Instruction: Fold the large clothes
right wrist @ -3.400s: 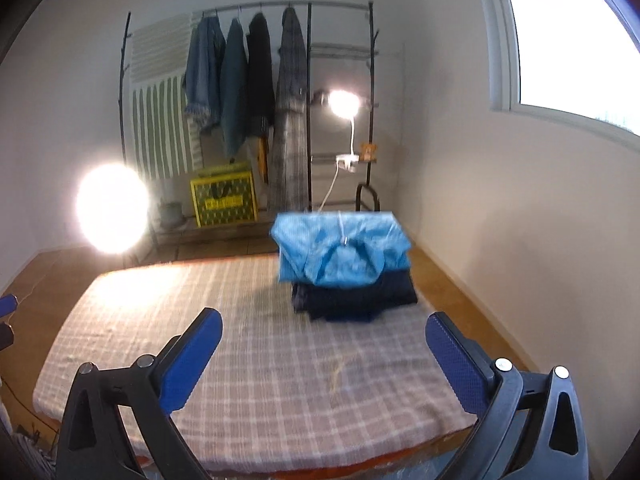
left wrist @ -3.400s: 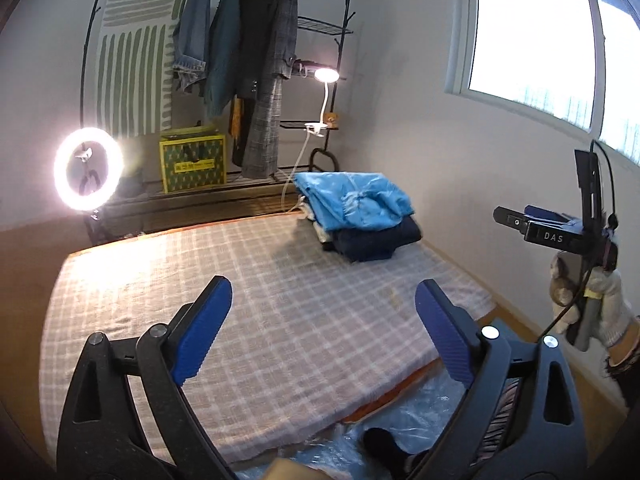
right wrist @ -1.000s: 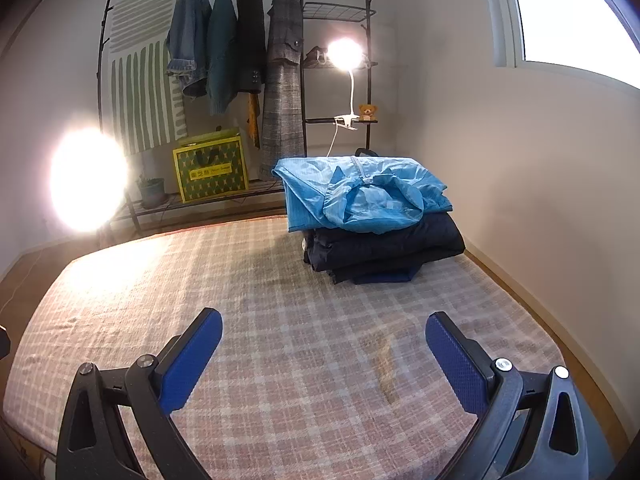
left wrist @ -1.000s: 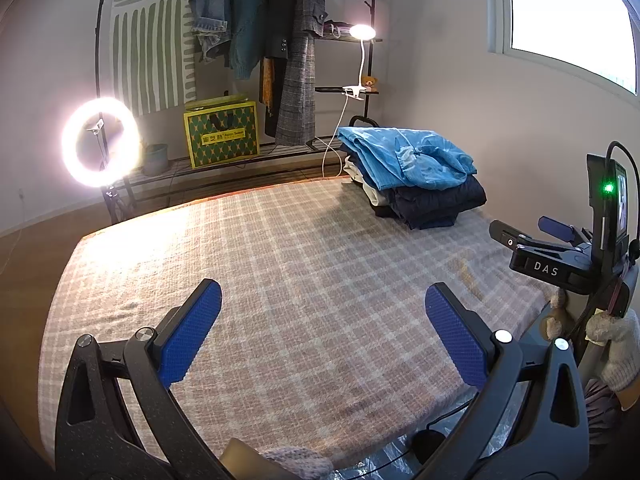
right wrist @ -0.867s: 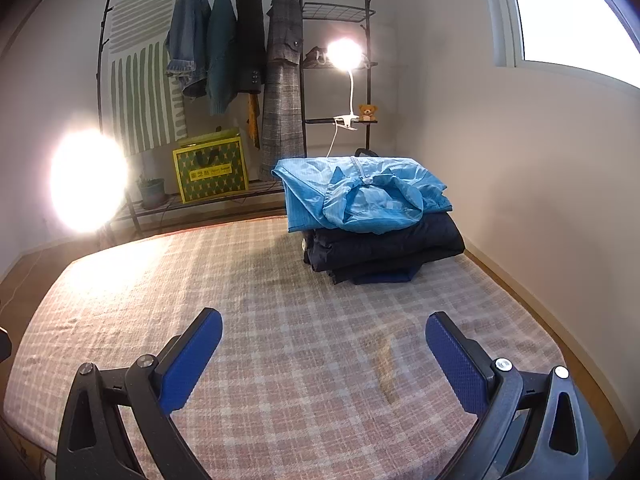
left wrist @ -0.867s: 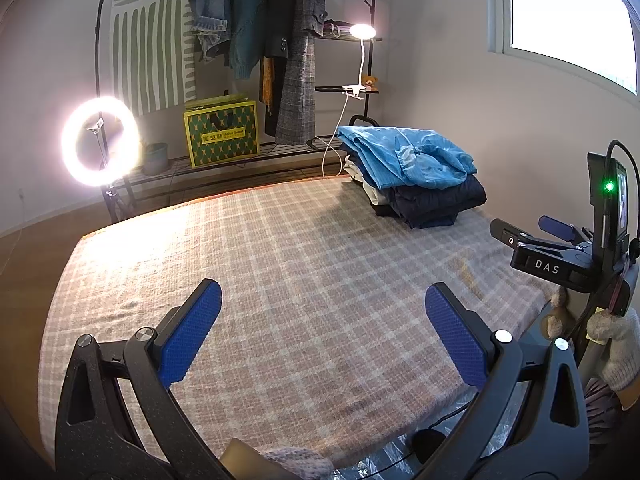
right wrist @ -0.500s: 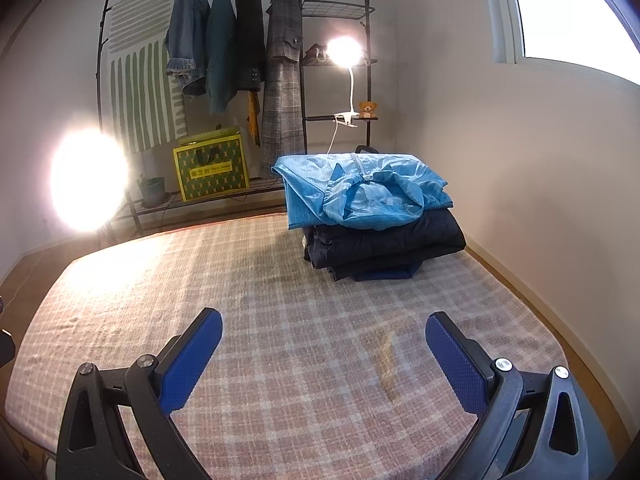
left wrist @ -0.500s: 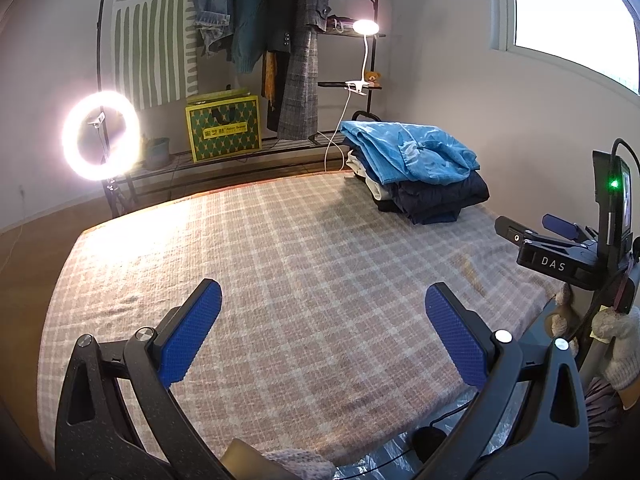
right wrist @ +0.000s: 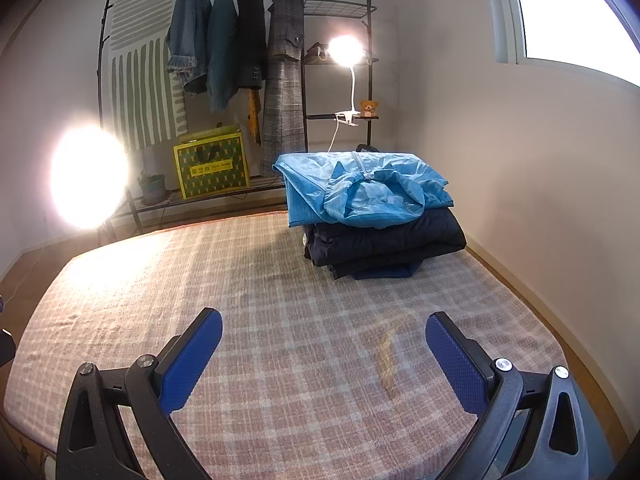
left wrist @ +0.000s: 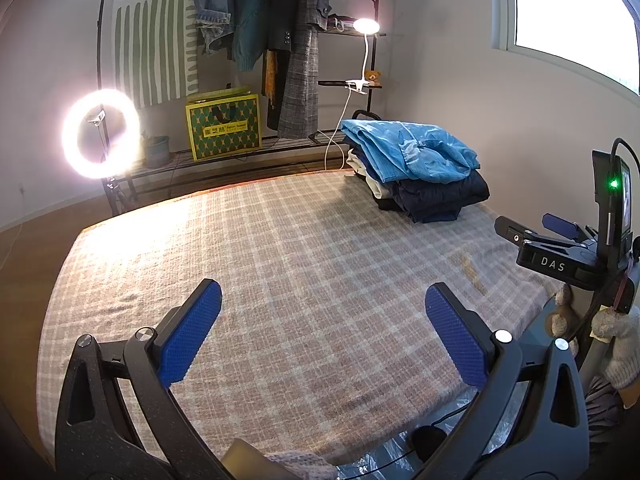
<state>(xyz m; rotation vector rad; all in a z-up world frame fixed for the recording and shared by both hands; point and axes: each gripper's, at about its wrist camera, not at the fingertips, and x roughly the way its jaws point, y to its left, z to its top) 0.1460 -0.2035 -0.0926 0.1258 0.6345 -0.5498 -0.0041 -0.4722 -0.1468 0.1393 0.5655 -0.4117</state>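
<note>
- Left gripper point(left wrist: 322, 320) and right gripper point(right wrist: 323, 344) both spread wide, holding nothing, over bare bedspread point(right wrist: 280, 300).
- Folded stack point(right wrist: 376, 220) sits at the far right corner, blue jacket point(right wrist: 360, 188) on top.
- Right gripper looks nearer; stack lies ahead, slightly right.

I see a stack of folded clothes point(right wrist: 380, 220) at the bed's far right corner, crumpled light-blue jacket point(right wrist: 364, 188) on top, dark navy garments point(right wrist: 384, 244) beneath, white layer point(left wrist: 362, 170) peeking out
</note>
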